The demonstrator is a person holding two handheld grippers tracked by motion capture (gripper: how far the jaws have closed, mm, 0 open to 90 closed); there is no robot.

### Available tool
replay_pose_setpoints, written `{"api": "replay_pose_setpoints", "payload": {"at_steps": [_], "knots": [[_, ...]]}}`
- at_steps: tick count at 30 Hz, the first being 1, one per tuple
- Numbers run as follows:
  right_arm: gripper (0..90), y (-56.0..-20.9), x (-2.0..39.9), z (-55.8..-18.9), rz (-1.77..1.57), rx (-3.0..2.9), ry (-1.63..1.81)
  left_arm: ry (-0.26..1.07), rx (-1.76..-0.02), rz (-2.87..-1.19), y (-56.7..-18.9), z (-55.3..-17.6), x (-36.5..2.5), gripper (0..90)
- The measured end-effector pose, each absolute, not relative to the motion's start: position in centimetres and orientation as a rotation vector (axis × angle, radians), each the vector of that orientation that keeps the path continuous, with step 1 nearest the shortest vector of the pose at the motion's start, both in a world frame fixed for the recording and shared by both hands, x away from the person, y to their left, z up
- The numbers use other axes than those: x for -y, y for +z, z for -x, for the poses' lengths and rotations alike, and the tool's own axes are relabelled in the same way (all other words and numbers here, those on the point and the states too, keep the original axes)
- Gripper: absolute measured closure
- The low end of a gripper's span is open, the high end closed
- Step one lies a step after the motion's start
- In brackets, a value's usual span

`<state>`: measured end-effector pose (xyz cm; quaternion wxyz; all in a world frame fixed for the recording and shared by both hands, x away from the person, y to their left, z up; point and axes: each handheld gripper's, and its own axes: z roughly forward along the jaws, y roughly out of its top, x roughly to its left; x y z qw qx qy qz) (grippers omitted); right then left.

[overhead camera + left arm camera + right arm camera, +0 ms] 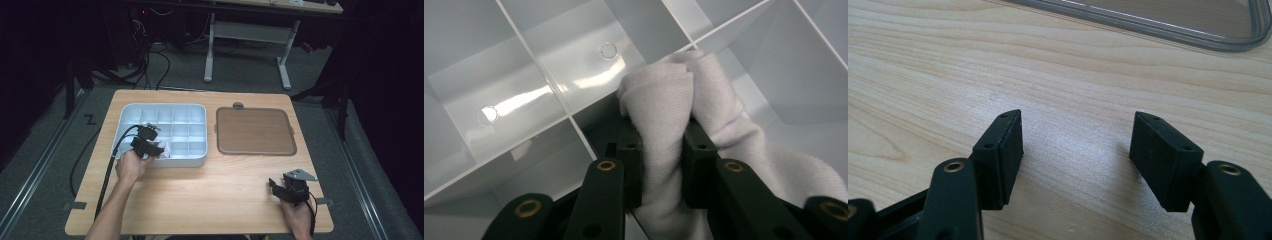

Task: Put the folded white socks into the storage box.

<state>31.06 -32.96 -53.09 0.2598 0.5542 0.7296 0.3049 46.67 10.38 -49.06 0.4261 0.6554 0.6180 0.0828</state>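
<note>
A white compartment tray [131, 111] lies at the table's left, its thin dividers [549, 85] seen close up in the left gripper view. My left gripper [159, 149] reaches into the tray's front row and is shut on a bunched white cloth [664, 125], which also shows as a pale wad [167, 150] in the high view. The cloth bulges above the pads and hangs to the right. My right gripper [276, 186] rests low over the bare wood near the front right; its jaws [1075, 145] stand open with nothing between them.
A brown tray lid [255, 131] with a clear rim [1168, 27] lies right of the compartment tray. The wooden table [210, 185] has free room across its front. A desk frame [250, 45] and cables stand on the floor beyond.
</note>
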Motion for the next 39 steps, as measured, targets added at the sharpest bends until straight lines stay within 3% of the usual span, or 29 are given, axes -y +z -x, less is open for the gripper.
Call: {"api": "replay_pose_setpoints", "payload": {"at_steps": [17,23,39], "knots": [[38.6,-53.1,33.0,-31.1,-1.502,-1.977,0.826,0.199,-1.517,-1.551,-47.6,-46.2,-11.1,62.1],[38.6,-53.1,33.0,-31.1,-1.501,-1.977,0.827,0.222,-1.511,-1.514,-46.8,-45.9,-11.4,51.0],[38.5,-53.1,33.0,-31.1,-1.505,-1.977,0.828,0.201,-1.448,-1.506,-44.8,-43.1,-10.7,31.5]]}}
